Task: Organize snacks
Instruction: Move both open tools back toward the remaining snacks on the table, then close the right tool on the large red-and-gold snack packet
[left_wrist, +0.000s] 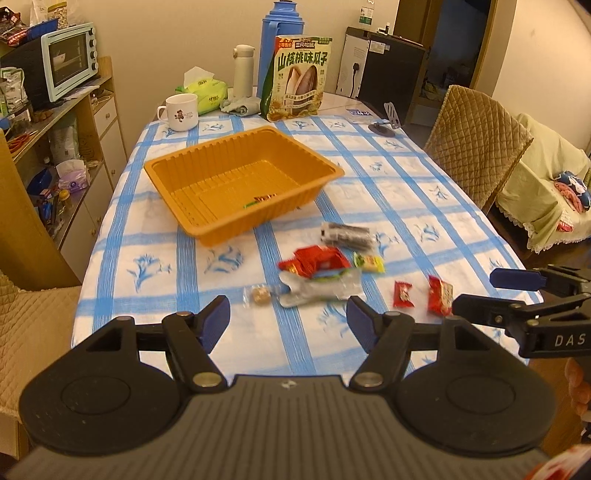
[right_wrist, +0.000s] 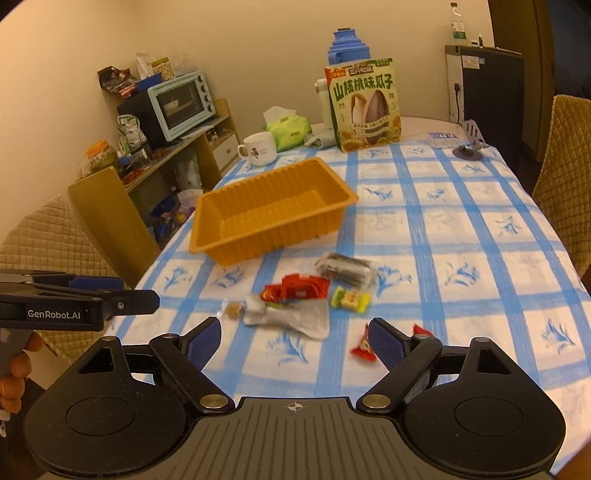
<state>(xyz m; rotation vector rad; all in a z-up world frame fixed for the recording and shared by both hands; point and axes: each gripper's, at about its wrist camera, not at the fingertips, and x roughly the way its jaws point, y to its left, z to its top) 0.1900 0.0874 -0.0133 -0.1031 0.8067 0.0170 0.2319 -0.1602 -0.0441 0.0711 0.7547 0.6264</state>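
An orange ribbed tray (left_wrist: 173, 168) (right_wrist: 207, 218) sits on the blue-checked tablecloth with a small snack (left_wrist: 260, 199) lying inside. In front of it lie loose snacks: a dark packet (left_wrist: 347, 234) (right_wrist: 347, 267), a red packet (left_wrist: 317, 260) (right_wrist: 295, 288), a silver wrapper (left_wrist: 321, 290) (right_wrist: 291, 317), a green-yellow candy (left_wrist: 369, 262) (right_wrist: 351, 301), a small brown sweet (left_wrist: 260, 295) and two red candies (left_wrist: 402, 294) (left_wrist: 441, 295). My left gripper (left_wrist: 288, 323) is open and empty above the near table edge. My right gripper (right_wrist: 293, 341) is open and empty, one red candy (right_wrist: 364, 345) by its right finger.
A big sunflower-seed bag (left_wrist: 299, 79) (right_wrist: 364, 105), white mug (left_wrist: 179, 110), tissue pack (left_wrist: 205, 90), white bottle (left_wrist: 243, 72) and blue thermos (left_wrist: 282, 40) stand at the table's far end. Shelves with a toaster oven (left_wrist: 68, 59) are left. Quilted chairs (left_wrist: 476, 140) flank the table.
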